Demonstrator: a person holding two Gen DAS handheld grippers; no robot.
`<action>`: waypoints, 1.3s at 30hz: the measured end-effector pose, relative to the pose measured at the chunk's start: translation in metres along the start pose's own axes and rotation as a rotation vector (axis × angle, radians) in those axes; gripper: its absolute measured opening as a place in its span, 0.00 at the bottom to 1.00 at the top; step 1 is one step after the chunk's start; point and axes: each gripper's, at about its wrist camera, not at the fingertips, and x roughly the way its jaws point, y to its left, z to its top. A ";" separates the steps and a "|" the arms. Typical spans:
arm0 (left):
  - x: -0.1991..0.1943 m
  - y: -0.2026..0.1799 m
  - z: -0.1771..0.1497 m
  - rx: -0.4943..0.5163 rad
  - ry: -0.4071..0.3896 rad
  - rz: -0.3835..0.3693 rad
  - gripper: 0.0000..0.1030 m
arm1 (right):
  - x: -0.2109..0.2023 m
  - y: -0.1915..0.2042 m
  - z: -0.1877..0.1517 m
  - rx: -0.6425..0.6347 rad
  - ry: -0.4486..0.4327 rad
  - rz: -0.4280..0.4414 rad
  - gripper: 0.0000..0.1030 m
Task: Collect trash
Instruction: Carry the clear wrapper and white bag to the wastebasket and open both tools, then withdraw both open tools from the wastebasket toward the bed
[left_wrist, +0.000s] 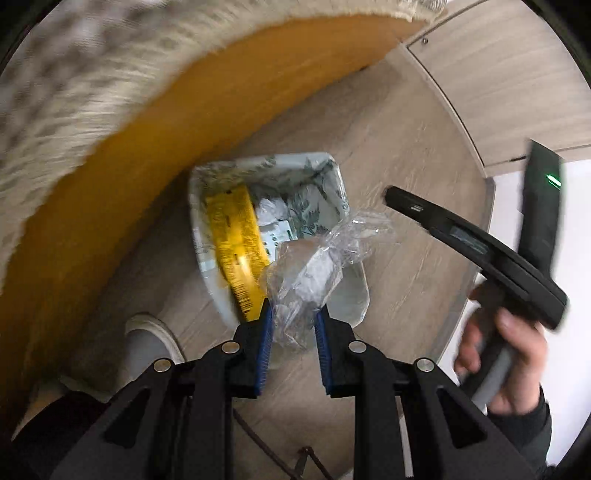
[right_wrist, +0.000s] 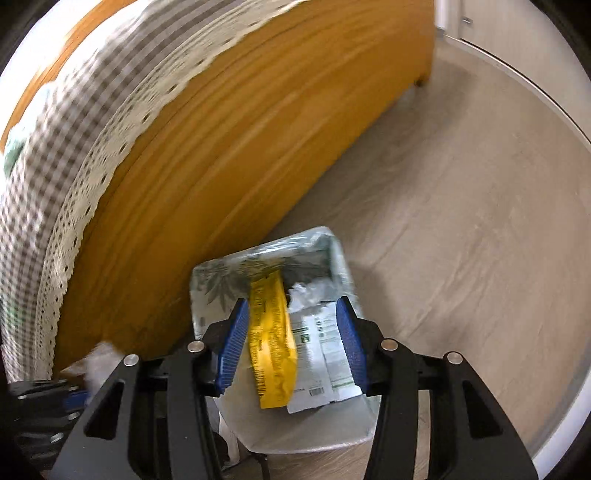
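Two grippers above the leaf-printed white bin (right_wrist: 334, 258): left gripper (left_wrist: 293, 325) pinching crumpled clear plastic wrap (left_wrist: 314, 266) for dropping, right gripper (right_wrist: 291, 347) spread, yellow wrapper (right_wrist: 271, 332) loose between its fingers, over the bin.

1 bin (right_wrist: 334, 254), 1 yellow wrapper (right_wrist: 271, 339), 1 white wrapper (right_wrist: 325, 354), 1 clear plastic wrapper (left_wrist: 310, 273), 2 grippers (left_wrist: 293, 325)
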 end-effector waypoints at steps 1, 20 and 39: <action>0.006 -0.003 0.002 -0.001 0.009 0.004 0.20 | -0.003 -0.005 -0.002 0.007 -0.007 -0.005 0.46; -0.010 -0.003 0.010 -0.094 -0.164 0.069 0.91 | 0.000 0.002 -0.070 -0.060 0.109 -0.114 0.46; -0.111 -0.002 -0.055 0.001 -0.317 0.030 0.91 | -0.054 0.079 -0.091 -0.258 0.053 -0.259 0.61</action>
